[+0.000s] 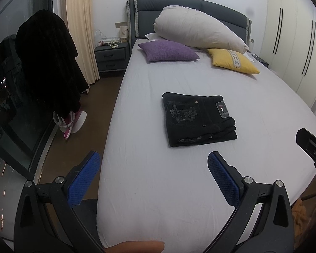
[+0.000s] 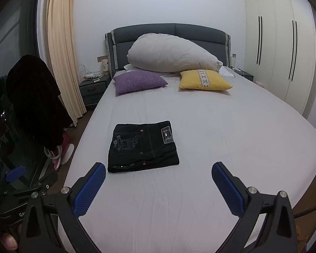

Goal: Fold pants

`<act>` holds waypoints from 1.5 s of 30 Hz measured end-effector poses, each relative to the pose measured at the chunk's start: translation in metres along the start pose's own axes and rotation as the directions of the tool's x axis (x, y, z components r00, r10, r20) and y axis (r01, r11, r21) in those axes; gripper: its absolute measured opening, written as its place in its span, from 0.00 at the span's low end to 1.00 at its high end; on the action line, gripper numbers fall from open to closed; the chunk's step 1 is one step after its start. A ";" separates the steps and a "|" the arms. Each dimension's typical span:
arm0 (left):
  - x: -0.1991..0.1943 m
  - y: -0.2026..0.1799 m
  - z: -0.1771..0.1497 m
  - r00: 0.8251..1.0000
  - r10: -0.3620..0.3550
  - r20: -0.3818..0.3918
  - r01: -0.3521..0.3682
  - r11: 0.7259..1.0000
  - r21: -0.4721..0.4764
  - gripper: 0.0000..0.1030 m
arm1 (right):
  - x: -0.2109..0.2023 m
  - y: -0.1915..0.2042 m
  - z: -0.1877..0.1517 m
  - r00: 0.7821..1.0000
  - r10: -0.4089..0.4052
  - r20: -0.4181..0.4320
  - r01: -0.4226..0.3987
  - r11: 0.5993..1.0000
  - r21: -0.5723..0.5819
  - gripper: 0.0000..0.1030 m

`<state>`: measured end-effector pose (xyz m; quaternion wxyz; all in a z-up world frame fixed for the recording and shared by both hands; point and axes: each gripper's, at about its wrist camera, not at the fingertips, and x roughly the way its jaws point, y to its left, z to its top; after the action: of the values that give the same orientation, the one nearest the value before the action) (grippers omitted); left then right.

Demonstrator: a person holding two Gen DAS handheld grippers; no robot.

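Black pants (image 1: pixel 197 118) (image 2: pixel 142 146) lie folded into a compact rectangle on the white bed sheet (image 1: pixel 179 179) (image 2: pixel 221 137), back pocket embroidery and waistband label facing up. My left gripper (image 1: pixel 153 158) hangs open above the foot of the bed, short of the pants, nothing between its blue pads. My right gripper (image 2: pixel 158 168) is open too, just in front of the pants and slightly to their right, holding nothing. Part of the right gripper (image 1: pixel 311 145) shows at the right edge of the left wrist view. The left gripper (image 2: pixel 14 174) appears at the lower left of the right wrist view.
A purple cushion (image 2: pixel 139 81), a yellow cushion (image 2: pixel 204 80) and a large white pillow (image 2: pixel 170 53) lie at the headboard. A dark nightstand (image 2: pixel 92 90) and cream curtain (image 2: pixel 61 63) stand left of the bed. Dark clothing (image 1: pixel 48 63) hangs by the window. Wardrobe doors (image 2: pixel 284 52) line the right wall.
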<state>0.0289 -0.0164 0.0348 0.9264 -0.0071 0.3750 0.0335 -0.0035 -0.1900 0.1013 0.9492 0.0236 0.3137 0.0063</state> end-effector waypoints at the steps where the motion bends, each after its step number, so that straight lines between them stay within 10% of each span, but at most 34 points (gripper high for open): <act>1: 0.000 0.000 -0.001 1.000 0.002 -0.001 -0.002 1.000 -0.001 1.00 | 0.000 0.000 0.000 1.000 0.000 0.000 0.000 1.000 0.000 1.00; 45: 0.019 -0.006 -0.009 1.000 -0.012 -0.024 0.012 1.000 0.005 1.00 | 0.006 -0.002 -0.016 1.000 0.012 -0.024 -0.012 1.000 -0.006 1.00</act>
<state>0.0362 -0.0216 0.0149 0.9221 -0.0073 0.3858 0.0270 -0.0084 -0.1908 0.0850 0.9454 0.0226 0.3248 0.0130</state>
